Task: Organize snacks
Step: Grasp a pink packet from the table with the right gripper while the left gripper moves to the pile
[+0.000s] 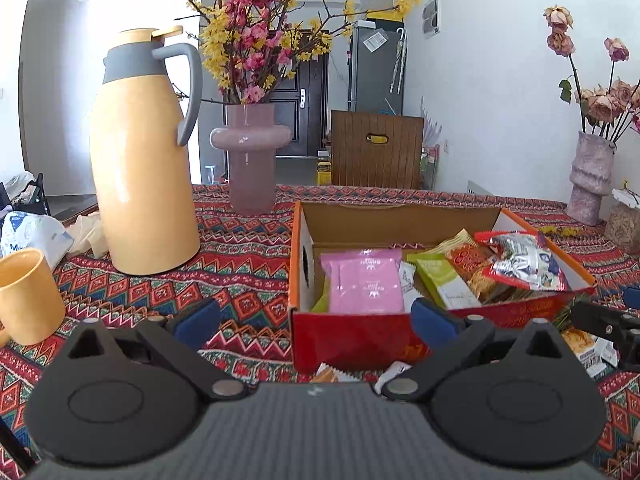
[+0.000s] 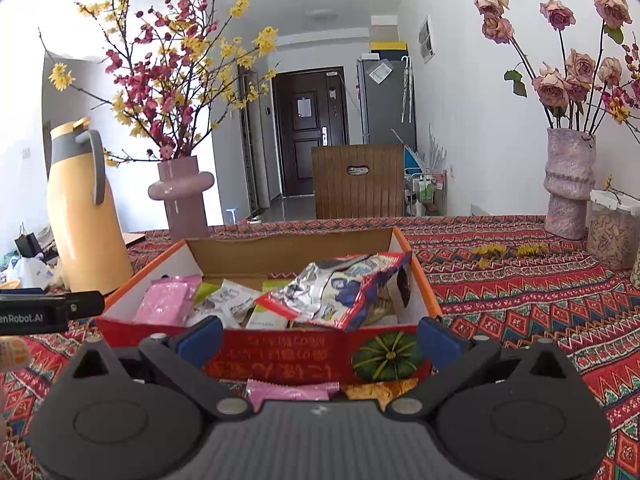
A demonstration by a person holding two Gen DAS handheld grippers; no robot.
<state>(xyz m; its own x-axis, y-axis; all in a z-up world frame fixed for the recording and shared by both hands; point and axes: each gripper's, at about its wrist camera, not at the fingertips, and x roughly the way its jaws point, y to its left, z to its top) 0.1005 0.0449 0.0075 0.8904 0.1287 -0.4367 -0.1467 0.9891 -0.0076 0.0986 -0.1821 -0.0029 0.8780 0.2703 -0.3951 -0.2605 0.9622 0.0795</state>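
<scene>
Between the jaws, the box is printed cardboard, glossy red outside, raw matt brown inside. Beyond the jaws, within it, the opened snack bag shows crinkled, shiny foil lining; the pink packets are smooth matt film. The tablecloth is woven patterned cloth. Left of the jaws, the yellow jug is satin-smooth with a matt grey handle. The gripper fingertips are matt blue pads.

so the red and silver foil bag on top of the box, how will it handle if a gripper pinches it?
The foil bag looks crumpled and open-ended, so probably floppy and likely to deform under a pinch. Its shiny film may be slippery. It lies loosely atop other packets in the cardboard box, suggesting it is light and may shift when nudged.
</scene>
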